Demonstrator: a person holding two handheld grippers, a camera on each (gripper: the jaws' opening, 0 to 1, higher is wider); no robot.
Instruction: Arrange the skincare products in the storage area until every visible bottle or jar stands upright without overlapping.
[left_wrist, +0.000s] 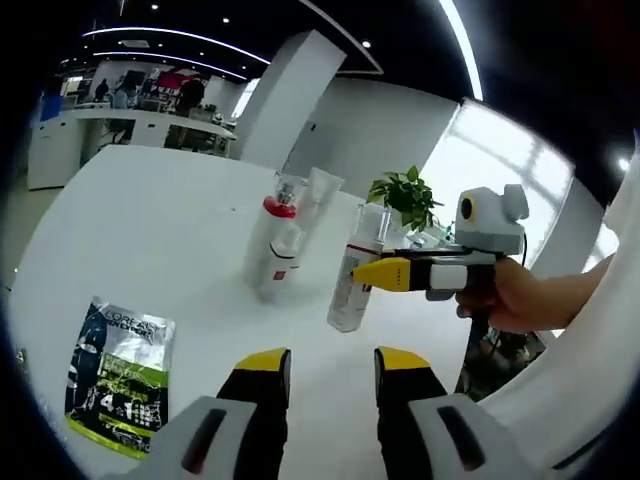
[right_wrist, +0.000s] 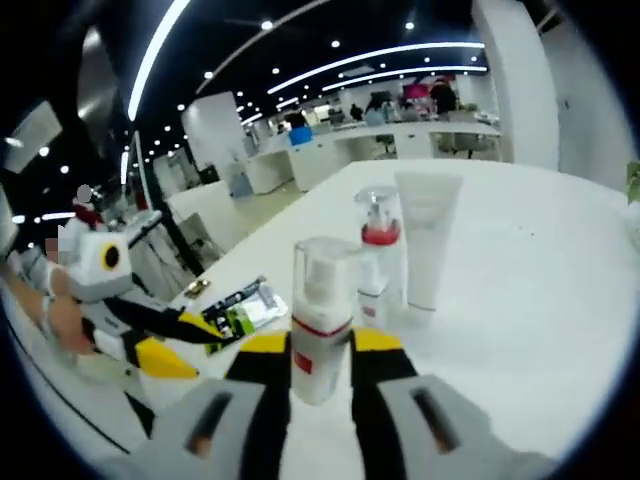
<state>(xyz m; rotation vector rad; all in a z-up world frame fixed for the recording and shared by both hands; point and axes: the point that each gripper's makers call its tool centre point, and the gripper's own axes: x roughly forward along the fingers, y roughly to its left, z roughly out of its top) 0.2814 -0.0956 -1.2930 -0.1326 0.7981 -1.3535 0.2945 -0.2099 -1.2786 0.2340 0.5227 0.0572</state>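
Right gripper view: the right gripper is clamped on a clear pump bottle with a red band — the bottle stands upright between its yellow-tipped jaws on the white counter. Just beyond stand a red-collared pump bottle and a white tube, close together. Left gripper view: the left gripper hangs with jaws apart, holding nothing, the held bottle beyond it. A dark-and-green sachet lies flat near the counter's edge.
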